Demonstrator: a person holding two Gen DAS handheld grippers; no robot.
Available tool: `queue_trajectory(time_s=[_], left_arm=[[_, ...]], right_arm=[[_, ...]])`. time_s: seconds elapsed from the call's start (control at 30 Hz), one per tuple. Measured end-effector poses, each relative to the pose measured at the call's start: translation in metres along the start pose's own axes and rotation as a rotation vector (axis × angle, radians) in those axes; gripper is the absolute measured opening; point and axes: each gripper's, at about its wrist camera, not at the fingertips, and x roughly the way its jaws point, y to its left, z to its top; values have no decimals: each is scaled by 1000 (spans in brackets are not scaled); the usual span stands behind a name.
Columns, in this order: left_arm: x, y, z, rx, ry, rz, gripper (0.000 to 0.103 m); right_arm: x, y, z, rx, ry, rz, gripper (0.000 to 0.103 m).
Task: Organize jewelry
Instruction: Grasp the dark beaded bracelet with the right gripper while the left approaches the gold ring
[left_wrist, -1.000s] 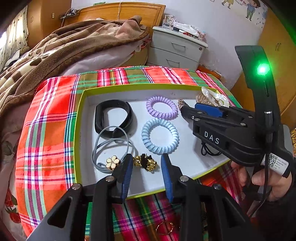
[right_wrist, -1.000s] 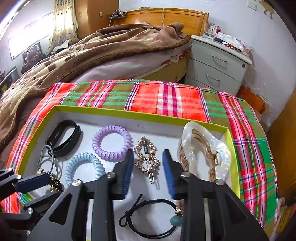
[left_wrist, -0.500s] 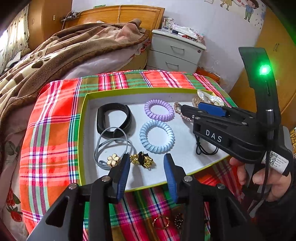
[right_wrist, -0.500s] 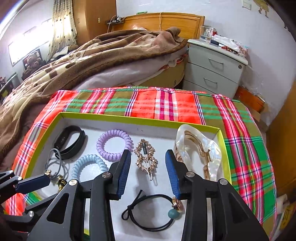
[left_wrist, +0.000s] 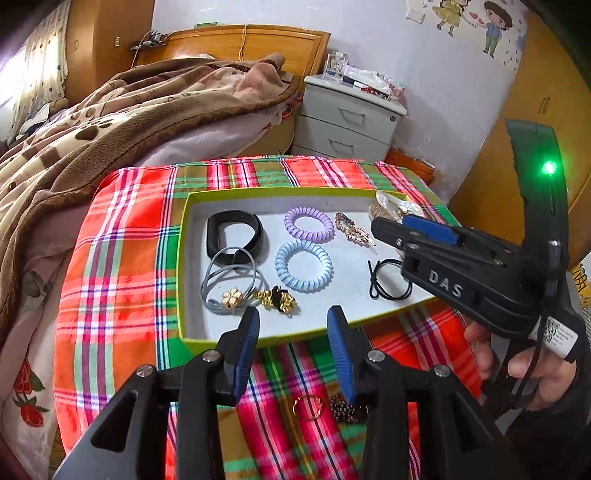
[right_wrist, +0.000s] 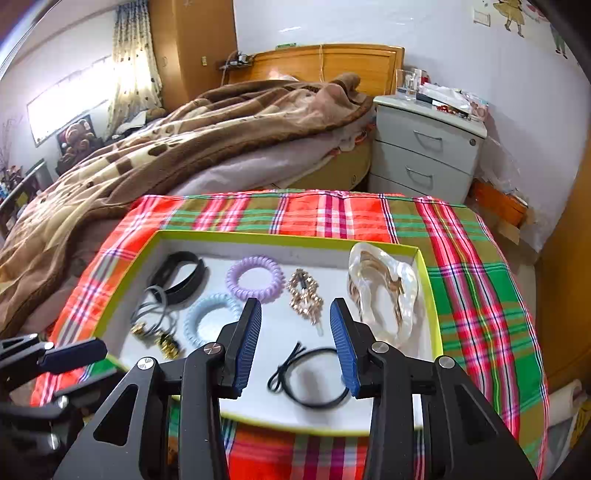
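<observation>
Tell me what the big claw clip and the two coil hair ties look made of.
Claw clip: likely glossy translucent plastic or acetate with pearly swirls; gold-coloured metal teeth or spring show through. Lilac coil tie and blue coil tie: smooth, shiny spiral plastic, like phone cord, probably springy.

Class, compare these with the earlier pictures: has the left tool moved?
Yes. The left tool has drawn back toward the person: its tips, earlier over the tray floor beside the gold charms, now sit at its near rim.
</observation>
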Motion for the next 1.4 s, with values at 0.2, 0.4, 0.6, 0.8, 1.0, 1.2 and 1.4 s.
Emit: queue_trajectory(time_s=[0.2,0.4,0.6,0.8,1.0,1.2,1.4], left_arm=[[-18,11,-13,-46,-22,-6,40],[-30,24,-30,-88,-28,2,40],[-38,37,-47,-128,-25,16,40],[-40,49,-60,-164,-13,17,40],[-44,58,-69,-185,-14,19,40],[-45,63,-75,-200,-11,13,40],[-43,62,-78,-201,0,9,40]], right_arm=[[-21,5,-18,-3,-15,76,40],[-37,14,-44,-19,-16,214,40],[-38,27,-69,-39,18,337,40],[-31,49,-84,-96,68,335,40],[-27,61,-89,-152,77,320,40],[-19,63,-93,-182,106,263,40],[-18,57,-95,-163,108,248,40]])
